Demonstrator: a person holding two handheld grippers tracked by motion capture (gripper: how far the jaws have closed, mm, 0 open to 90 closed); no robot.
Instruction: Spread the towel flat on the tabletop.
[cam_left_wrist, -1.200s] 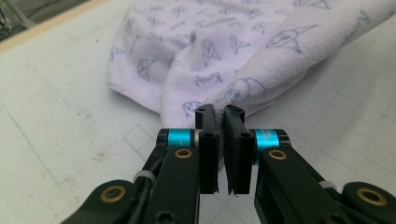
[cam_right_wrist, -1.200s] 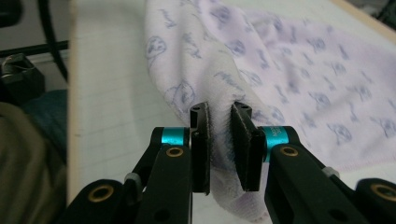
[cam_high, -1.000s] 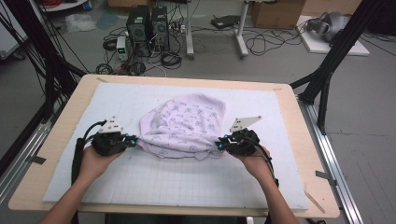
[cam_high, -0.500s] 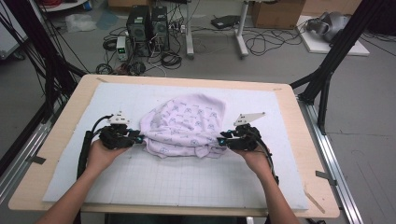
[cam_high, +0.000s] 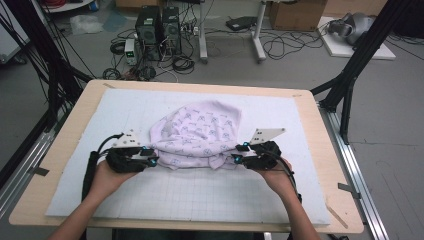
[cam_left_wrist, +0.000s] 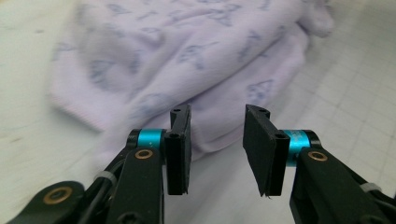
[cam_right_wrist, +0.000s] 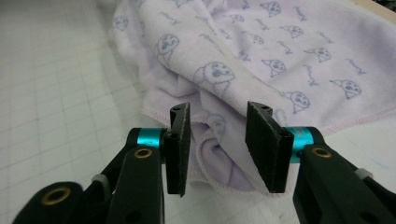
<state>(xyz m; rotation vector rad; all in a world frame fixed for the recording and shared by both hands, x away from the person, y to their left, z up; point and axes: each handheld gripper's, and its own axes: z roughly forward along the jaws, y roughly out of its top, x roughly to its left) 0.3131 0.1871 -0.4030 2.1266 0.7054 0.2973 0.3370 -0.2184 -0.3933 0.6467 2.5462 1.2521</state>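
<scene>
A pale lilac terry towel printed with small grey-blue figures (cam_high: 197, 134) lay crumpled in a loose heap on the white gridded foam mat (cam_high: 200, 195) that covered the light wooden table (cam_high: 336, 200), a little beyond the mat's middle. Its folds hid most of its own edges, so its full outline could not be made out from the high view.

The left gripper (cam_high: 152, 159), black with teal collars, lay low at the heap's left end. Its jaws had just been opening and stood moderately apart. In the left gripper view (cam_left_wrist: 217, 149) the towel (cam_left_wrist: 187, 70) sat just ahead of the pads with only a low fold behind the gap, and nothing was pinched. That picture was blurred, so the print and the near hem were hard to read, and whether the tips brushed the cloth could not be told.

The right gripper (cam_high: 236, 156) lay at the heap's right end, its jaws likewise just opened to a middling gap. In the right gripper view (cam_right_wrist: 217, 144) a rolled fold and stitched hem of the towel (cam_right_wrist: 261, 51) ran between the pads without being squeezed; the fold's lower part was hidden behind the right-hand jaw.

Both hands (cam_high: 107, 177) were partly covered by the gripper bodies, and the forearms were cut off at the bottom edge of the high view.
</scene>
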